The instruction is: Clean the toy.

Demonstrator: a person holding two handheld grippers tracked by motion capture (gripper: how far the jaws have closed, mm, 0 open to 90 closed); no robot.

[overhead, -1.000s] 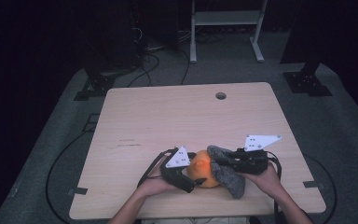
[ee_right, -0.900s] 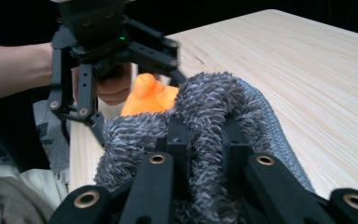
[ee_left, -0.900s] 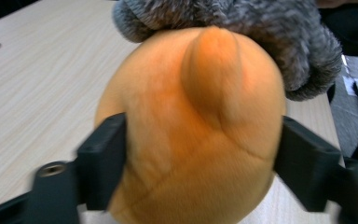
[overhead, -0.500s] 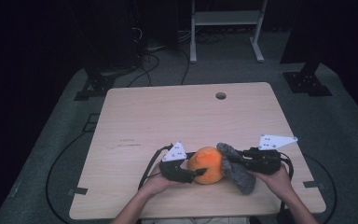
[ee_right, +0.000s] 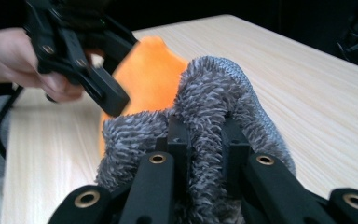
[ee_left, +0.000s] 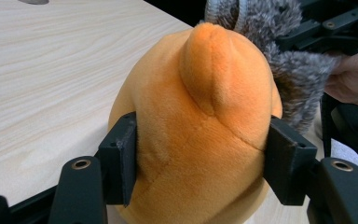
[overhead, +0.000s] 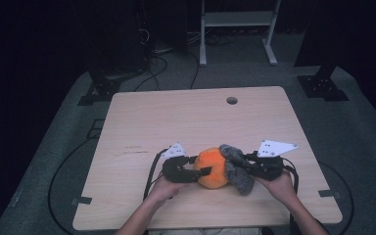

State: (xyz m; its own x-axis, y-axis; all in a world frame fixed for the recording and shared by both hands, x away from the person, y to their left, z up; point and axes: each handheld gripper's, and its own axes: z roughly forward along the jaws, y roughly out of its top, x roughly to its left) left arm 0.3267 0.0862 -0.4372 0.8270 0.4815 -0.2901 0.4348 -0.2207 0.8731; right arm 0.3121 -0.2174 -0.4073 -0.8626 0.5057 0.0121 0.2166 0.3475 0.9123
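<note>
Orange plush toy [ee_left: 200, 135] sits at the near middle of the wooden table [overhead: 176, 122], held between both grippers; the left gripper [ee_left: 200, 163] has just been closing and its pads now press into the toy's flanks; the right gripper [ee_right: 205, 144] is clamped tight on the grey furry cover [ee_right: 219, 102] that drapes the toy's far side. Risk: soft stuffing yields under the pads, so a sharp pull on the cover may drag the toy out of the left grip; pile fabric may also slide from the narrow right pinch. Count: one toy; one cover; two grippers; one table.
</note>
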